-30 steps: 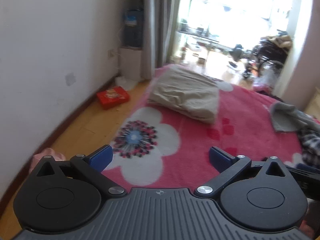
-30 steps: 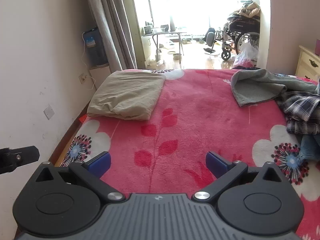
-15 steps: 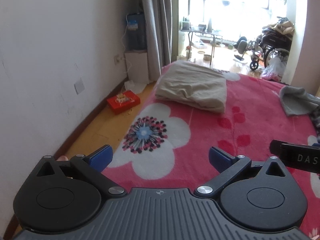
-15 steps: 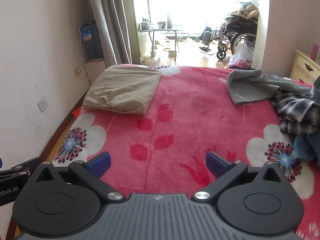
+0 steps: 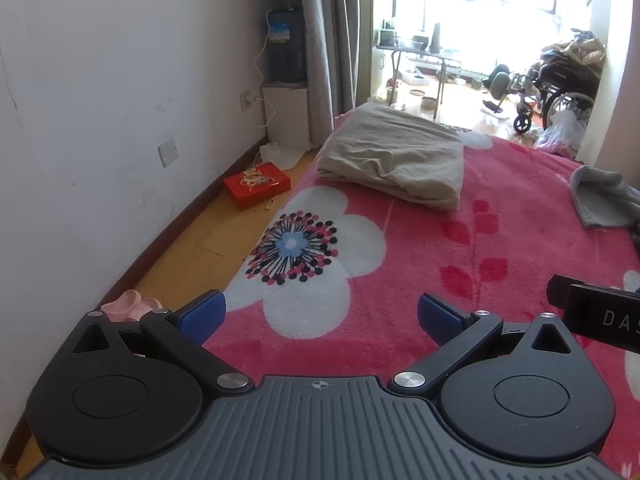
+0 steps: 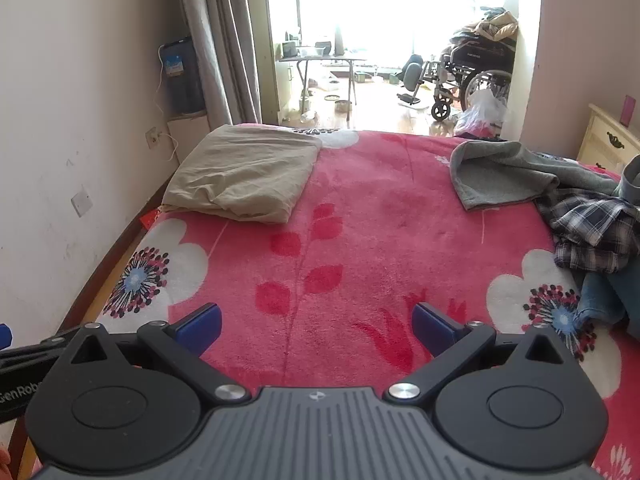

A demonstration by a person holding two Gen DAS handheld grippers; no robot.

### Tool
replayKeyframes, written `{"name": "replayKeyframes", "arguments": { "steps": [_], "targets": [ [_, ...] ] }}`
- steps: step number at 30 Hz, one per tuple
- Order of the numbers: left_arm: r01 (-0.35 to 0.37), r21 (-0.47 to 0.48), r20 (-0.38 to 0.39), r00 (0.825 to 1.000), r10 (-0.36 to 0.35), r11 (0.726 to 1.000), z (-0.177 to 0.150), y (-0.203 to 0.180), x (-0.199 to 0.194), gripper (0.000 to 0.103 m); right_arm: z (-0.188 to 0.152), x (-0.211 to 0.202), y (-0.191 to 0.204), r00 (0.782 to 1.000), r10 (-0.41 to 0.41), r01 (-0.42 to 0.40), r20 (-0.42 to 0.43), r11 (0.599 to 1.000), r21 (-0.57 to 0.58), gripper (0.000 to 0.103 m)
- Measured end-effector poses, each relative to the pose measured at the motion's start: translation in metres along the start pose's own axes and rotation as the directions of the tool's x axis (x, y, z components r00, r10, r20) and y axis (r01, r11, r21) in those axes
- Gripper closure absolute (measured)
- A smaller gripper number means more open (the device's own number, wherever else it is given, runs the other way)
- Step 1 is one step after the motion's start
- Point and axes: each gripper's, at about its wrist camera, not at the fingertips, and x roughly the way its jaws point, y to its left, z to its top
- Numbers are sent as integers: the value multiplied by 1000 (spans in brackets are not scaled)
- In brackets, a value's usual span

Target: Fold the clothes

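A red flowered blanket [image 6: 360,216] fills the middle of both views. At upper left on it lies a folded beige sheet [image 6: 244,172]; at right, a grey sweater [image 6: 500,172] beside a plaid shirt [image 6: 592,232]. Low in frame, the left gripper [image 5: 322,316] and right gripper [image 6: 316,322] hover with fingers wide, empty.

Both wrist views low over pink blanket [image 5: 400,272], facing balcony; share folded beige cloth [image 6: 244,172].

The plaid shirt [image 6: 596,232] and jeans [image 6: 604,300] run off the right wrist view's right edge.
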Motion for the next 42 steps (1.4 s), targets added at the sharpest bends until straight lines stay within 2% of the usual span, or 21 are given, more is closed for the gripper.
{"name": "replayKeyframes", "arguments": {
  "steps": [25, 42],
  "targets": [
    [-20, 20, 10, 1000, 20, 1000, -1, -9, 0, 0, -1, 2, -5, 1000, -18, 18, -6, 999, 36, 0],
    [-37, 14, 28, 999, 37, 999, -1, -6, -4, 0, -1, 2, -2, 1000, 1, 0, -21, 999, 34, 0]
  ]
}}
